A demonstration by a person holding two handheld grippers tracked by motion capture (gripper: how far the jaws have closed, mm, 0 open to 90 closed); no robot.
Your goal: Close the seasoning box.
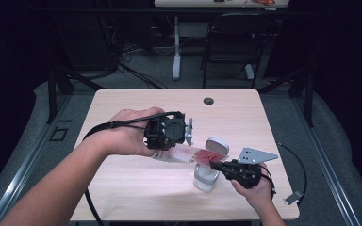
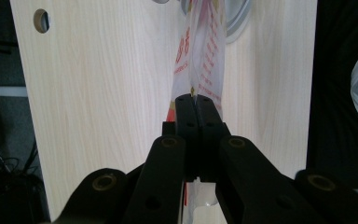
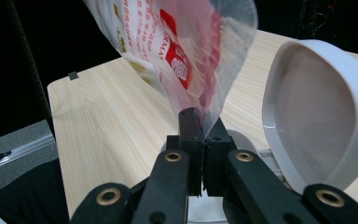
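While both hands hold level over the table (image 1: 122, 197), I have the clear plastic bag (image 1: 181, 154) stretched between my two grippers, just above the white lidded bin (image 1: 206, 178). My left gripper (image 2: 196, 100) is clenched on one end of the bag, my right gripper (image 3: 200, 122) clamped on the other, beside the bin's raised lid (image 3: 317, 116). Red print runs along the film and a red label carries white characters, but I cannot read the writing; the letters "RMA" are about all I make out in the right gripper view.
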